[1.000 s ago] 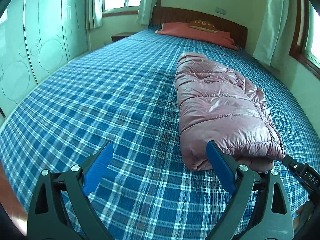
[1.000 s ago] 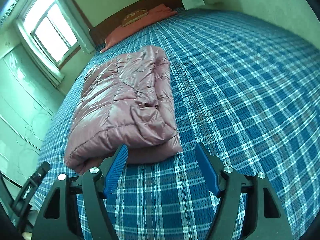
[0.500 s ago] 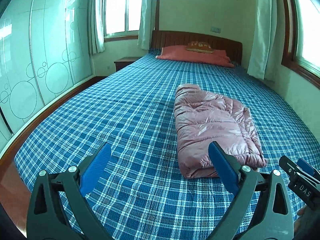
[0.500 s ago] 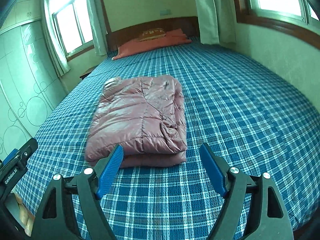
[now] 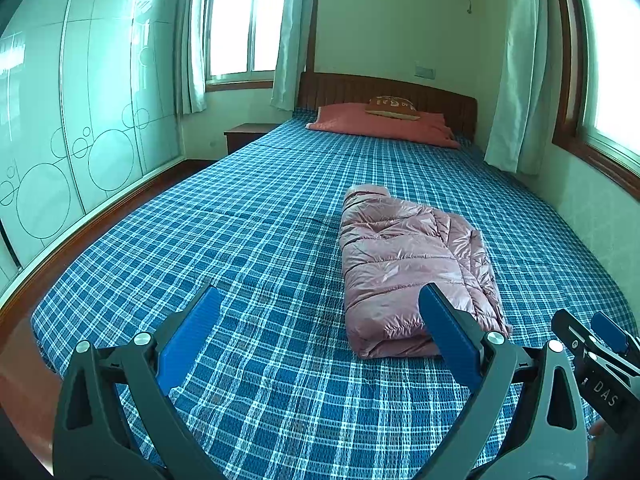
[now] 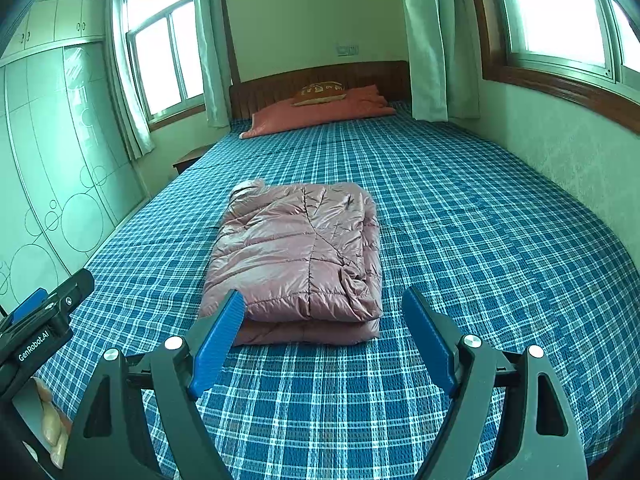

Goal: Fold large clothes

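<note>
Both grippers, left gripper (image 5: pixel 320 332) and right gripper (image 6: pixel 320 332), are hovering, jaws wide and empty, near the folded pink jacket (image 6: pixel 296 256) lying on the bed (image 6: pixel 480 240); folding appears finished, nothing left but tidying.

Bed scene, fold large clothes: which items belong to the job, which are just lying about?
Job:
- pink puffer jacket, folded, lying on the bed
- left tongs, open, empty
- right tongs, open, empty
- plaid bed, the work surface

Lying about:
- coral pillow
- small brown cushion on it
- nightstand
- curtains
- wardrobe
</note>
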Motion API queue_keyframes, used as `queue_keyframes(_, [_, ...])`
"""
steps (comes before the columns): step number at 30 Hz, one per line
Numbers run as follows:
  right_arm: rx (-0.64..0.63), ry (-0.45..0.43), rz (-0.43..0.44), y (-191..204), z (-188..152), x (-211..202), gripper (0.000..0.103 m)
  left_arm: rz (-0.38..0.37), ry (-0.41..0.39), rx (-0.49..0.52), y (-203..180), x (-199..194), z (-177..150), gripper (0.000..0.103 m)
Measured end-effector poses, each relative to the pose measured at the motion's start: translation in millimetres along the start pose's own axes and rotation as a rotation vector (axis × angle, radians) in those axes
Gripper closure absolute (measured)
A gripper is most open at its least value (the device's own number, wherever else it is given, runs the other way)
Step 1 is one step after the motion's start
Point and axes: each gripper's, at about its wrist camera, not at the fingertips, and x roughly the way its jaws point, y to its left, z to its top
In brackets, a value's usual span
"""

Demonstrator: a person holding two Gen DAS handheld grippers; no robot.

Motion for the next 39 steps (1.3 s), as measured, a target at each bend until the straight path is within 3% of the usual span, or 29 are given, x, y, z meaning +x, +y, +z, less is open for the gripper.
queue_keyframes(39, [-0.014, -0.015, 0.007, 6.6, -4.9, -5.4, 0.023, -0.018, 0.027, -0.014, 0.8, -1.1, -9.0, 0.004])
